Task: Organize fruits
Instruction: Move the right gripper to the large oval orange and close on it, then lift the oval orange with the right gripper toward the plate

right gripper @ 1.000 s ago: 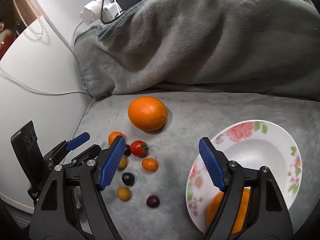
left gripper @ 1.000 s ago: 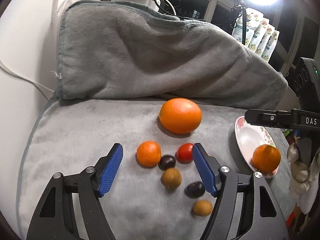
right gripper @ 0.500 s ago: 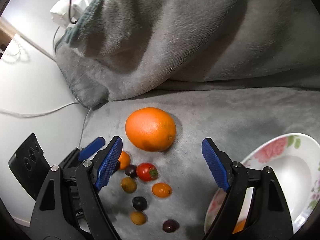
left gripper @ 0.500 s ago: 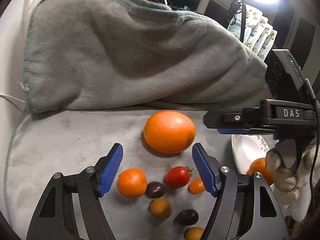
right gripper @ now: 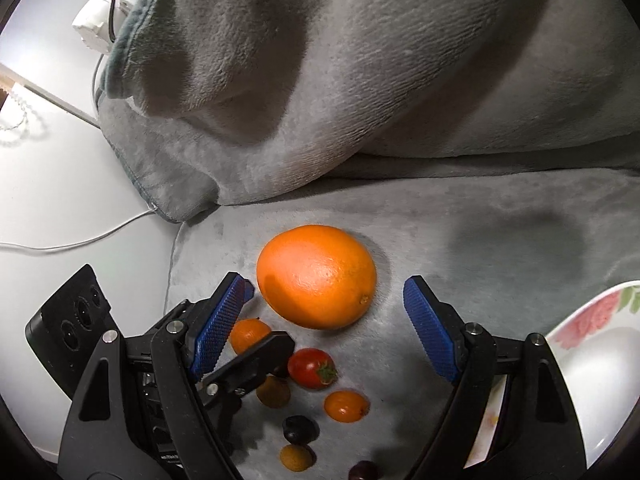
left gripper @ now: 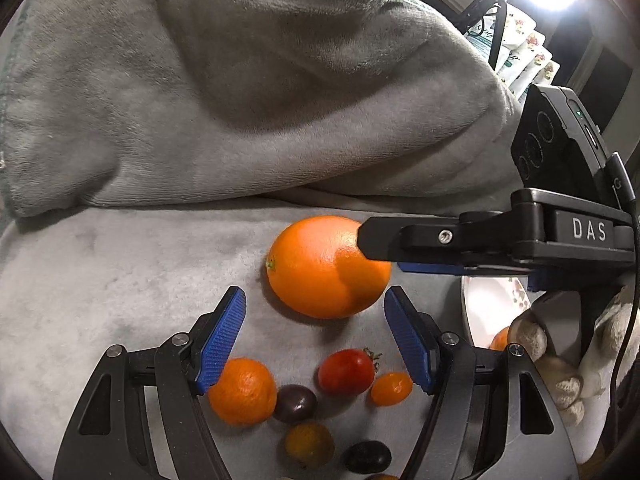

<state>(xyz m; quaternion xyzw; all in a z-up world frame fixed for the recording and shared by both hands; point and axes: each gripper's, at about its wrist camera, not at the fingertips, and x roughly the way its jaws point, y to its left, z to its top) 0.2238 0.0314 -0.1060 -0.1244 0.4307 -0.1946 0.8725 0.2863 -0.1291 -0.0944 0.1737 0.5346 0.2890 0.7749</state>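
The left gripper [left gripper: 314, 336] has two black skeletal arms with triangular cut-outs, silver screws at the joints, and ribbed blue pads [left gripper: 222, 336] on its fingers. The right gripper [right gripper: 326, 330] is built the same way: black frame, silver screws, ribbed blue pads [right gripper: 430, 332]. Seen from the side, it carries white letters "DAS" on its black body, a black camera block with three round lenses and a small green light, and a black cable. The hand [left gripper: 560, 360] wears a pale knitted glove.
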